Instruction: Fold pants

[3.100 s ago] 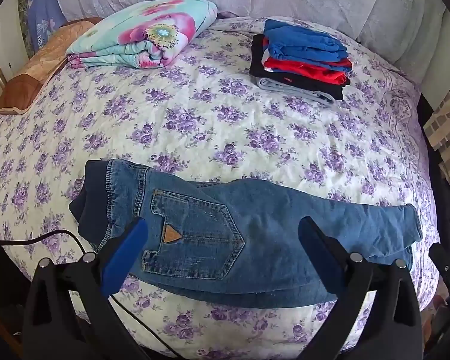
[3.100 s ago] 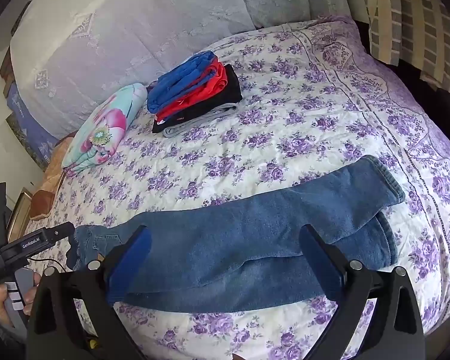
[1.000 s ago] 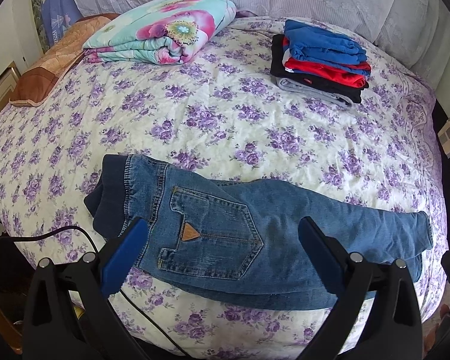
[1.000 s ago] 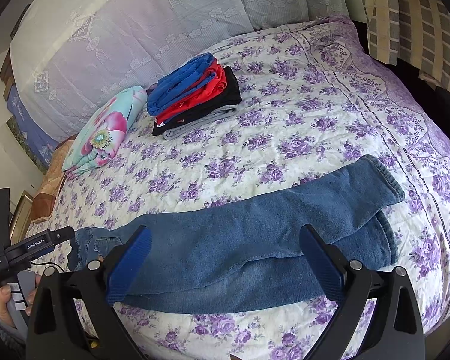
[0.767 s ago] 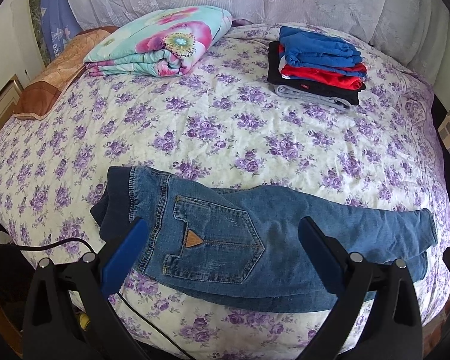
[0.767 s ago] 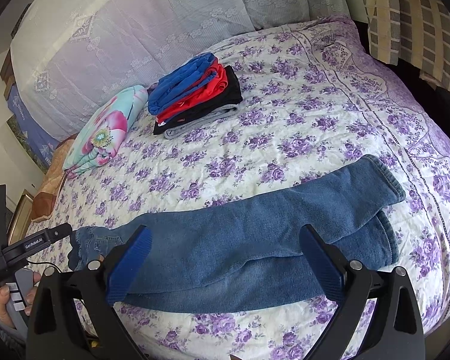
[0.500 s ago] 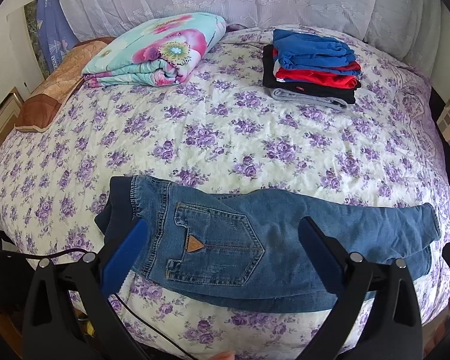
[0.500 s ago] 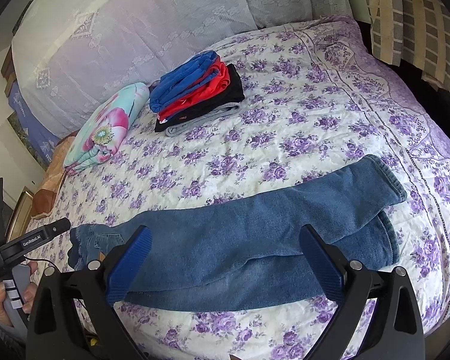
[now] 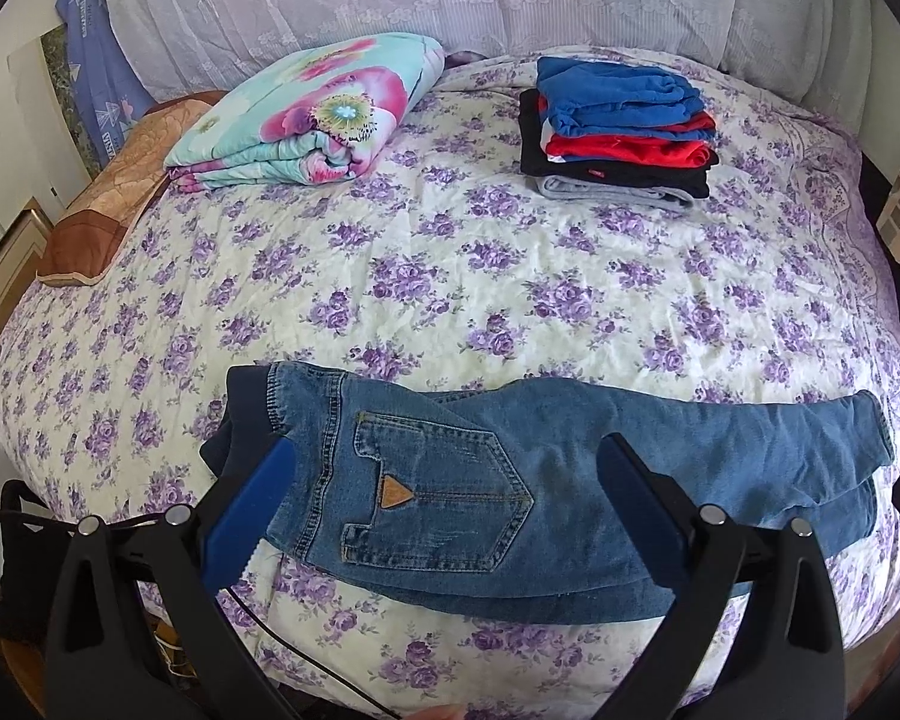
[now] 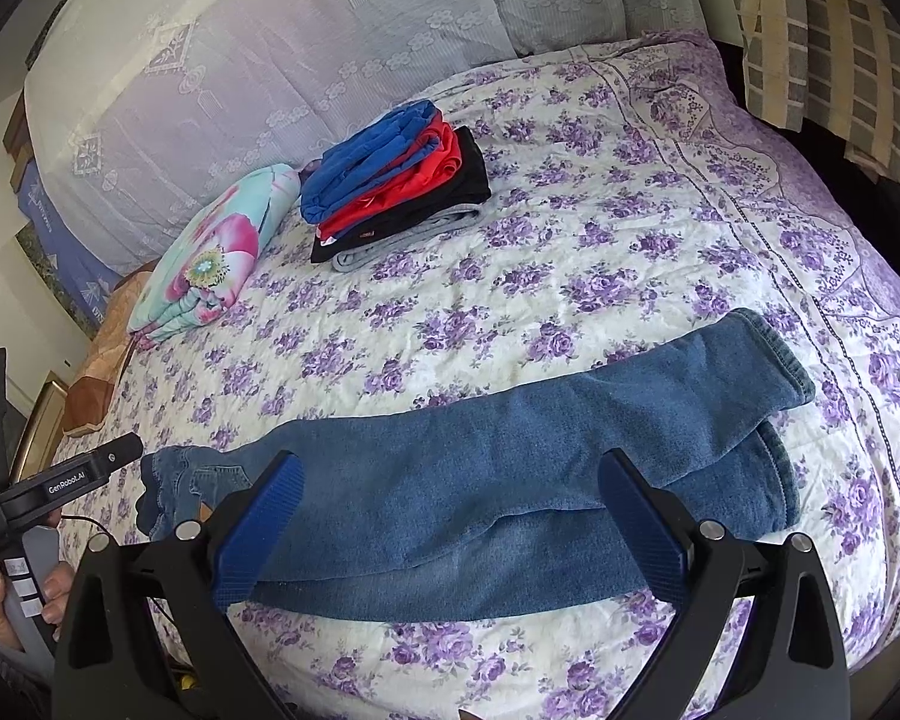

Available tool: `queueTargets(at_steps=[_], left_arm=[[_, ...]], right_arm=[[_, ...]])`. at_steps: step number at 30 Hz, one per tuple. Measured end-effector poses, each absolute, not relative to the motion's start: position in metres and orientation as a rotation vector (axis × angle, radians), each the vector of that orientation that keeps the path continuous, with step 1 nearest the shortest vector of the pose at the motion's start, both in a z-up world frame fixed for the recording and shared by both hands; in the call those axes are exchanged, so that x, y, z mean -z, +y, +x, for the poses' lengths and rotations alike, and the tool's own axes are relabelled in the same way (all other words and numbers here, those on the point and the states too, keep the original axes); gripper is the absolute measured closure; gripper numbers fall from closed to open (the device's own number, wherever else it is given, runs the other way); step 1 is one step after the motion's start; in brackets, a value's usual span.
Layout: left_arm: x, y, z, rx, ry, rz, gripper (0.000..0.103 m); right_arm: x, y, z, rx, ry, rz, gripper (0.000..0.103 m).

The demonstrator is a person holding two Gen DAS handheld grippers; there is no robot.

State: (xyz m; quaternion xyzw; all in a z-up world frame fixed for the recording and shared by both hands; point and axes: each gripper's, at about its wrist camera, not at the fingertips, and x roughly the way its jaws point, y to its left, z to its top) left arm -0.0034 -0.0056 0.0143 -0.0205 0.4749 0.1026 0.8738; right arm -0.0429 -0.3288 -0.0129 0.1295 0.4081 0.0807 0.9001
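Observation:
A pair of blue jeans [image 9: 558, 468] lies along the near edge of the bed, folded lengthwise with one leg on the other. The waistband and back pocket [image 9: 432, 498] are at the left, the cuffs [image 10: 780, 420] at the right. My left gripper [image 9: 444, 504] is open and empty, held above the pocket end. My right gripper [image 10: 450, 516] is open and empty, above the legs [image 10: 510, 480]. Neither touches the jeans.
A stack of folded clothes [image 9: 618, 126], blue, red, black and grey, sits at the back of the floral bedspread [image 9: 450, 276]. A folded flowered quilt [image 9: 312, 120] lies at the back left. The left hand-held unit [image 10: 42, 492] shows at the right wrist view's left edge.
The left gripper has drawn back and risen a little, so the jeans sit higher in its view. The right gripper has barely moved. The jeans have not moved.

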Motion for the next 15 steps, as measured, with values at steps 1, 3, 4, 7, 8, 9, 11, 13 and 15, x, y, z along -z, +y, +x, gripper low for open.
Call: queueTargets(at_steps=[1,3,4,7,8,9,11,13,15], left_arm=[[-0.0143,-0.0055,-0.0034,-0.215,0.993,-0.042,0.005],[-0.0145,-0.0056,-0.0035,-0.214,0.992,-0.041,0.005],[-0.0145,-0.0058,-0.0034,-0.215,0.991,-0.042,0.005],[-0.0145,-0.0059,-0.0035,-0.215,0.992,-0.042,0.005],[-0.0145,-0.0059,-0.0035,-0.215,0.991,-0.042,0.005],[-0.0145,-0.0060,-0.0035,-0.215,0.991,-0.042,0.005],[-0.0144,-0.0060,-0.0034,-0.215,0.992,-0.042,0.005],[-0.0144,-0.0060,-0.0035,-0.215,0.993,-0.043,0.005],[-0.0135,-0.0062,-0.0036,-0.210,0.998,-0.048,0.005]], right_arm=[[0.0129,-0.3283,-0.0428,-0.168,0.844,0.268,0.004],[0.0127,-0.3287,-0.0428,-0.167,0.844,0.267,0.004],[0.0126,-0.3287,-0.0428,-0.167,0.844,0.267,0.004],[0.0129,-0.3285,-0.0430,-0.167,0.843,0.267,0.004],[0.0129,-0.3284,-0.0430,-0.167,0.843,0.267,0.004],[0.0129,-0.3285,-0.0431,-0.167,0.843,0.267,0.004],[0.0130,-0.3284,-0.0431,-0.167,0.843,0.268,0.004],[0.0130,-0.3286,-0.0432,-0.167,0.844,0.267,0.004],[0.0132,-0.3288,-0.0432,-0.168,0.845,0.269,0.004]])
